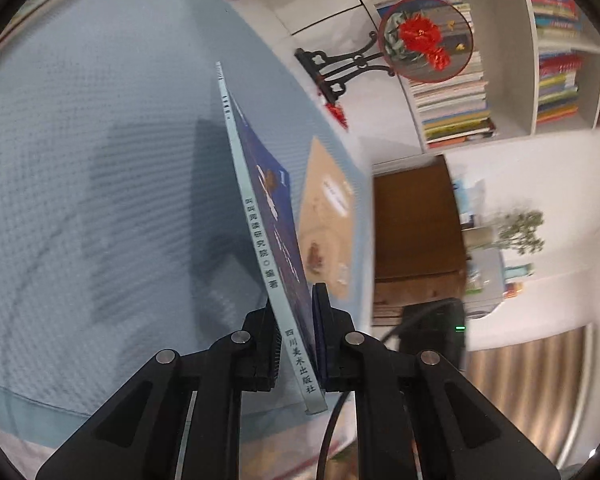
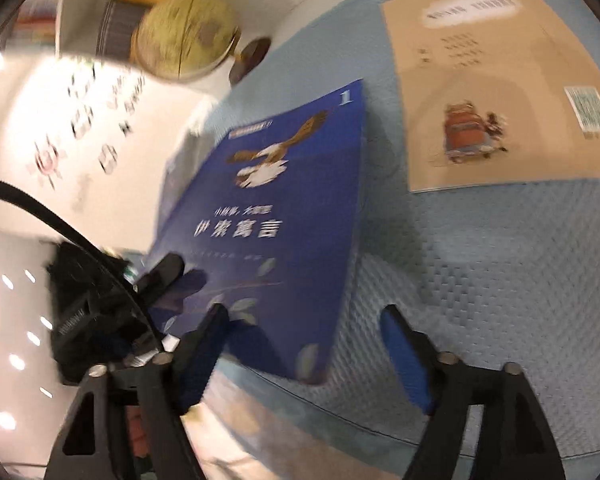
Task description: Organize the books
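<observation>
Left gripper (image 1: pixel 296 344) clamps the blue book (image 1: pixel 268 216) by its spine end, holding it on edge over the light blue tablecloth (image 1: pixel 100 160). Right gripper (image 2: pixel 303 340) stands wide open and empty, the blue book's lower corner just ahead between its fingers; the tan book (image 2: pixel 499 80) lies flat further ahead to its right

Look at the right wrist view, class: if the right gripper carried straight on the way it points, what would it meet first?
Probably the light blue tablecloth. The right gripper is open and its line runs just past the lower edge of the blue book; the tan book lies farther on. Depth is unclear in the blur.
</observation>
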A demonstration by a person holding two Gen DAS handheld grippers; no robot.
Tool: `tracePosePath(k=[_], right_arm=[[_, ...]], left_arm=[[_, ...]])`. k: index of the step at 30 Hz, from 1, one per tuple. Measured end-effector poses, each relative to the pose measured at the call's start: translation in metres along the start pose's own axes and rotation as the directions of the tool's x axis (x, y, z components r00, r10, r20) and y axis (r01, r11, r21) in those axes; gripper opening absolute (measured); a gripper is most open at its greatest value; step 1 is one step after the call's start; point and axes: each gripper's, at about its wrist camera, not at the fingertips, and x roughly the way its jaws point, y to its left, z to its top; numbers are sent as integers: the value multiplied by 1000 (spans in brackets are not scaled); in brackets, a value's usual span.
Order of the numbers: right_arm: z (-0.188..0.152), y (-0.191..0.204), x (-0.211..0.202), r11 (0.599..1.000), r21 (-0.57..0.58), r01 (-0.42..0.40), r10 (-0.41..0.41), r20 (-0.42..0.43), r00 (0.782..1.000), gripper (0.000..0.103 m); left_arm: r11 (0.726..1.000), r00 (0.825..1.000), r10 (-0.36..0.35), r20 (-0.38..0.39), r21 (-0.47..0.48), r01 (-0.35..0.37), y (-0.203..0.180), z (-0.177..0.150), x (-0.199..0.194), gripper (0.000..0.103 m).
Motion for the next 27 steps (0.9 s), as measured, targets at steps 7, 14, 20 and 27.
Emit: tracePosePath(k=[7,14,20,27], right_arm=[[5,-35,21,946,193,-261,266,4,964,43],[2,10,23,999,-20,-43,43,5,999,33],[-13,64,27,953,-245,177,-165,68,984,33],[-23,133,27,886,-377,270,-219,174,960,33]], left_arm=[[997,999,-23,-28,-70,21,8,-2,6,11],[939,954,298,-15,183,-291,-20,-9,10,11],[859,922,385,29,353,-370,-41,-8,2,11],[881,957,288,37,381,-280,-39,19,-52,11]])
